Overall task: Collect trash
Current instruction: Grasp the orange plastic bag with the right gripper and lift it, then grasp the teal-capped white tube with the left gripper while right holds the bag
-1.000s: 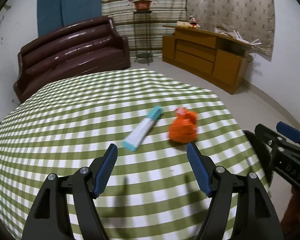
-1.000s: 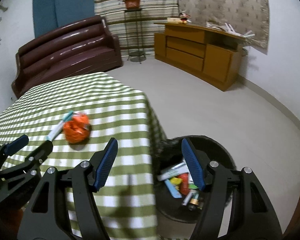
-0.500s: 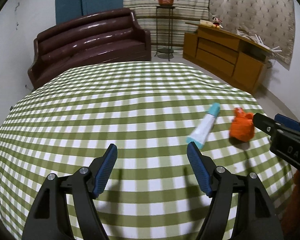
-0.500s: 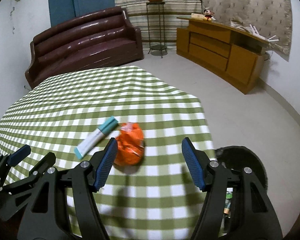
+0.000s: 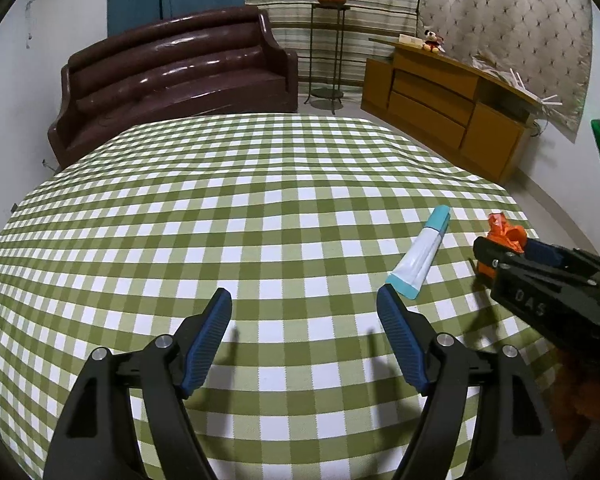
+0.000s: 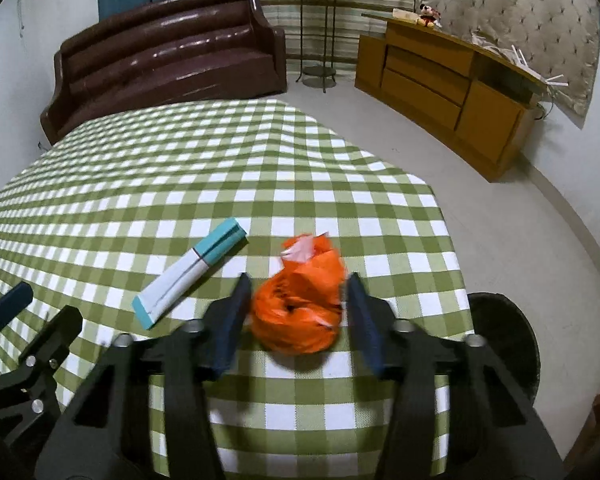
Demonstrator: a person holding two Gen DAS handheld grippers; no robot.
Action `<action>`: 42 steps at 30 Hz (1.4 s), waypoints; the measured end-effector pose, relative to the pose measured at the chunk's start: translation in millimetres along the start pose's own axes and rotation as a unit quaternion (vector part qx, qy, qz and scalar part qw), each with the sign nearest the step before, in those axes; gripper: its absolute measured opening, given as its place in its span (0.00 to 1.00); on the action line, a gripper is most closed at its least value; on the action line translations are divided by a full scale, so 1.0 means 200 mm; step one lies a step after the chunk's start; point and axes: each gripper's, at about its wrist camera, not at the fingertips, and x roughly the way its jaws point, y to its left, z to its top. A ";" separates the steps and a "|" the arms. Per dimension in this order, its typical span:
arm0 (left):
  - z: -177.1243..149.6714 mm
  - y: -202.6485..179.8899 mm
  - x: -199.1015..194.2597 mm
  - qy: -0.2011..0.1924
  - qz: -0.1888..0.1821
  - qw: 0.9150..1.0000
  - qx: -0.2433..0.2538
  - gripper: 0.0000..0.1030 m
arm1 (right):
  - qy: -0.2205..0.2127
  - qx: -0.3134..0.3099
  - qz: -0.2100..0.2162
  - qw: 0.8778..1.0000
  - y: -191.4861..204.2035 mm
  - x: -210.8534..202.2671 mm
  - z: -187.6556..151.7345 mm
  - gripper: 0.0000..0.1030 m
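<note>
The right gripper (image 6: 296, 300) has just been closing its jaws around the crumpled orange wrapper (image 6: 300, 304); whether the pads press it yet I cannot tell. The wrapper lies near the worktop's (image 6: 180, 168) right edge, a white-and-teal tube (image 6: 190, 272) just beside it. The left gripper (image 5: 304, 332) hangs released above bare checked cloth. A black bin (image 6: 504, 344) stands on the floor beyond that edge.

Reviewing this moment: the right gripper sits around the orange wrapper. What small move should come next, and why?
Probably finish closing the right gripper on the crumpled orange wrapper. Its jaws have just been closing and flank the wrapper on both sides, but a firm pinch is not evident yet. The black bin waits just past the table edge.
</note>
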 end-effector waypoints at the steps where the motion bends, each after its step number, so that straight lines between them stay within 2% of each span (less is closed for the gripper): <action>1: 0.01 0.00 0.00 0.000 -0.001 1.000 0.001 0.71 | -0.002 -0.003 -0.001 1.000 0.00 0.00 0.00 0.43; 5: 0.02 -0.05 0.02 0.002 -0.007 1.000 0.008 0.71 | -0.008 -0.017 -0.014 1.000 0.00 -0.01 -0.03 0.42; 13: 0.04 -0.14 0.05 0.006 -0.019 0.999 0.026 0.71 | 0.000 0.015 -0.003 1.000 -0.13 0.00 -0.05 0.42; 18: 0.06 -0.21 0.10 0.012 -0.023 0.998 0.050 0.71 | 0.005 0.022 0.003 1.000 -0.15 0.01 -0.06 0.42; 28: 0.14 -0.25 0.20 0.038 -0.038 0.997 0.061 0.71 | 0.006 0.024 0.010 1.000 -0.18 0.02 -0.05 0.42; 42: 0.15 -0.34 0.22 0.034 -0.032 0.996 0.077 0.71 | -0.008 0.018 -0.023 1.000 -0.23 -0.03 -0.09 0.41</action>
